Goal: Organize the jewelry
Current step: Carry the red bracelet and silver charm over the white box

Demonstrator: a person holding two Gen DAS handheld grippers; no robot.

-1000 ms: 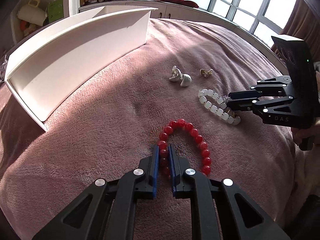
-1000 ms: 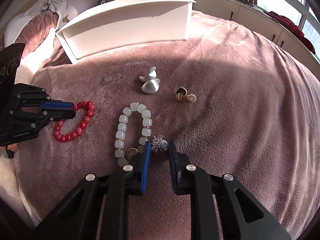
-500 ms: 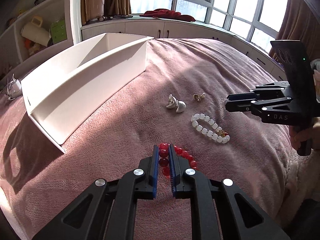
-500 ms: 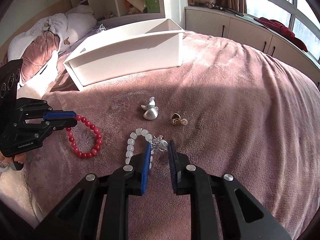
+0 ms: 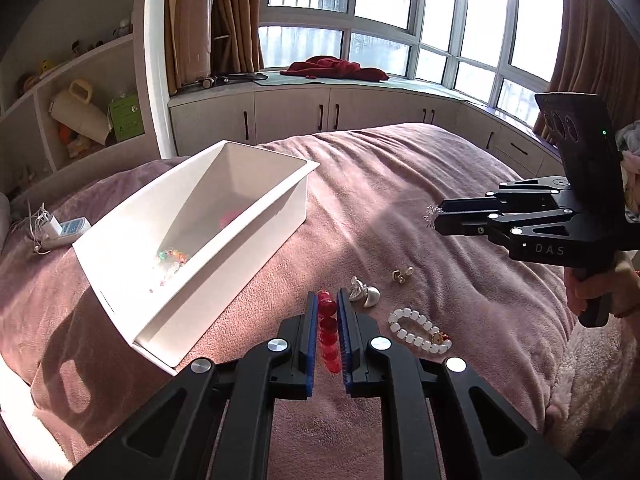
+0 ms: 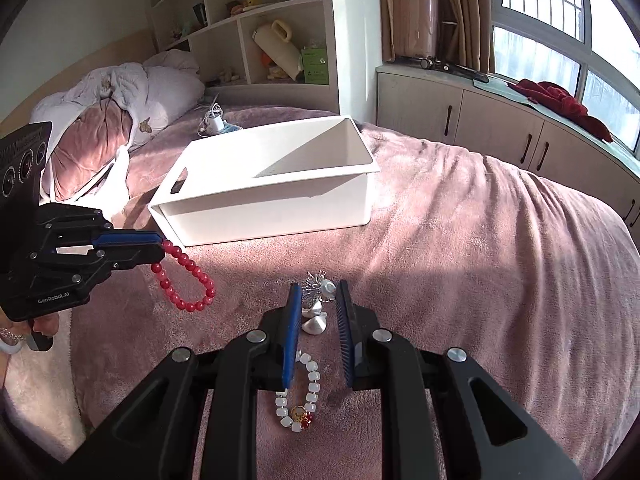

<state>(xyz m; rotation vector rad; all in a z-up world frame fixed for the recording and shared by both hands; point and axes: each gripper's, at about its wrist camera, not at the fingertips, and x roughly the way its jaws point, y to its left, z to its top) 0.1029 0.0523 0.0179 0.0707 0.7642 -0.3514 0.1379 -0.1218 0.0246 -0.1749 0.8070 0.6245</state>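
Note:
My left gripper point(image 5: 328, 300) is shut on a red bead bracelet point(image 5: 329, 332), held above the bed; in the right wrist view the bracelet point(image 6: 184, 276) hangs from that gripper point(image 6: 158, 246). My right gripper point(image 6: 318, 292) is shut on a small silver sparkly piece point(image 6: 316, 286), lifted above the bed; in the left wrist view it point(image 5: 432, 213) sticks out of that gripper's tips point(image 5: 440, 216). A white bin point(image 5: 192, 248) lies ahead with colourful beads point(image 5: 172, 258) inside. A white bead bracelet point(image 5: 418, 332), a silver shell-shaped earring pair point(image 5: 366, 294) and a gold earring point(image 5: 401, 275) lie on the pink blanket.
A pink blanket point(image 5: 400, 184) covers the bed. A charger with cable point(image 5: 56, 228) lies beyond the bin. Pillows point(image 6: 100, 120) lie at the bed head. Shelves point(image 6: 260, 32) and window cabinets point(image 5: 340, 112) stand behind.
Both grippers have risen from the blanket. The red bracelet went up with the left gripper and the silver piece with the right, leaving the white bracelet lying on the bed.

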